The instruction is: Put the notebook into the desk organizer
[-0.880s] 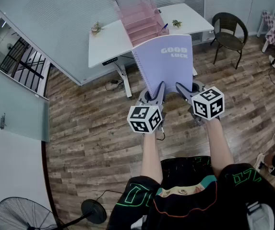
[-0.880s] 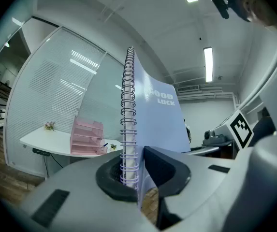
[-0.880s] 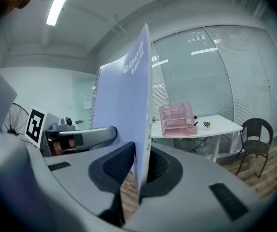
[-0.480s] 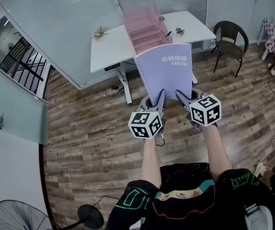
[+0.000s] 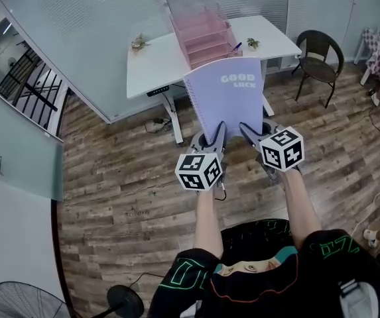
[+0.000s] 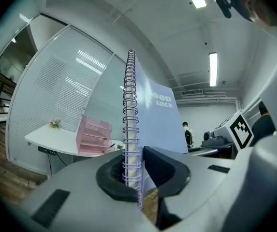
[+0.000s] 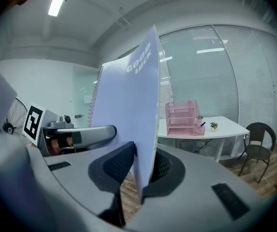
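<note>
Left tongs [image 5: 217, 132] and right tongs [image 5: 248, 131] clamp the spiral notebook [image 5: 228, 98] upright, seemingly well short of the pink desk organizer [image 5: 203, 30]; carrying and insertion remain.

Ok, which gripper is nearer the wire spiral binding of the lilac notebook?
Left. The left gripper is clamped right on the spiral binding; the right gripper pinches the opposite, open edge of the lilac notebook.

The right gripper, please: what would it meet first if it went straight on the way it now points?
Shut on the notebook, the right gripper aims at the white desk, probably near the pink desk organizer; depth is unclear.
</note>
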Action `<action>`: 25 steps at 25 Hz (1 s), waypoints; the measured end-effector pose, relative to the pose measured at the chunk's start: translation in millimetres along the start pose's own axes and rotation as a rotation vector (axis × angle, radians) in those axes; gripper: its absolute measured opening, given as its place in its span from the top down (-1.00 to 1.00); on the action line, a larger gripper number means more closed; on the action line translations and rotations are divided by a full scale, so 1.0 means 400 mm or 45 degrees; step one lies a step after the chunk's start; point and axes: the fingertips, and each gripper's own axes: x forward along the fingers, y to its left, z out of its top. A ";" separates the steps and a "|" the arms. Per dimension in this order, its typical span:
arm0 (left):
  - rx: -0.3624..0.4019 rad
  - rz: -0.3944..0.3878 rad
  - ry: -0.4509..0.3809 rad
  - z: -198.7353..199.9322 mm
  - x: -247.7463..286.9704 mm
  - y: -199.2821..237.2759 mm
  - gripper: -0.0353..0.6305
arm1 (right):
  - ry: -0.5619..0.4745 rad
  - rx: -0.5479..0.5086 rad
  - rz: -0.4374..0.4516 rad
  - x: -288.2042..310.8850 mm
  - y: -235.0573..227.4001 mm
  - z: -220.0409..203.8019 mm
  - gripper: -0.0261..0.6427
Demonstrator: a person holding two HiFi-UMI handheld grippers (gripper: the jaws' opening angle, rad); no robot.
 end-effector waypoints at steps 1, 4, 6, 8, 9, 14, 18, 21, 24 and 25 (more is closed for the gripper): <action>0.000 -0.001 -0.003 0.006 -0.002 0.008 0.77 | 0.000 -0.001 0.002 0.008 0.004 0.005 0.78; 0.002 0.003 -0.011 0.040 0.005 0.043 0.77 | 0.000 -0.012 0.007 0.043 0.009 0.040 0.78; 0.001 0.003 -0.023 0.048 -0.005 0.055 0.77 | 0.000 -0.026 0.009 0.053 0.021 0.047 0.78; 0.001 0.004 -0.039 0.046 -0.024 0.057 0.77 | -0.003 -0.043 0.012 0.052 0.039 0.041 0.78; 0.001 0.004 -0.045 0.047 -0.028 0.058 0.77 | -0.004 -0.049 0.012 0.052 0.043 0.043 0.78; -0.008 -0.016 -0.066 0.072 -0.012 0.070 0.77 | -0.006 -0.077 0.000 0.062 0.035 0.072 0.78; 0.009 -0.069 -0.085 0.072 -0.005 0.056 0.78 | -0.022 -0.096 -0.013 0.053 0.024 0.074 0.78; 0.042 -0.093 -0.096 0.092 0.019 0.049 0.78 | -0.047 -0.103 -0.009 0.053 0.001 0.097 0.78; 0.076 -0.094 -0.113 0.120 0.047 0.067 0.78 | -0.077 -0.115 0.012 0.077 -0.021 0.129 0.78; 0.084 -0.090 -0.115 0.128 0.057 0.079 0.78 | -0.085 -0.117 0.021 0.091 -0.027 0.138 0.78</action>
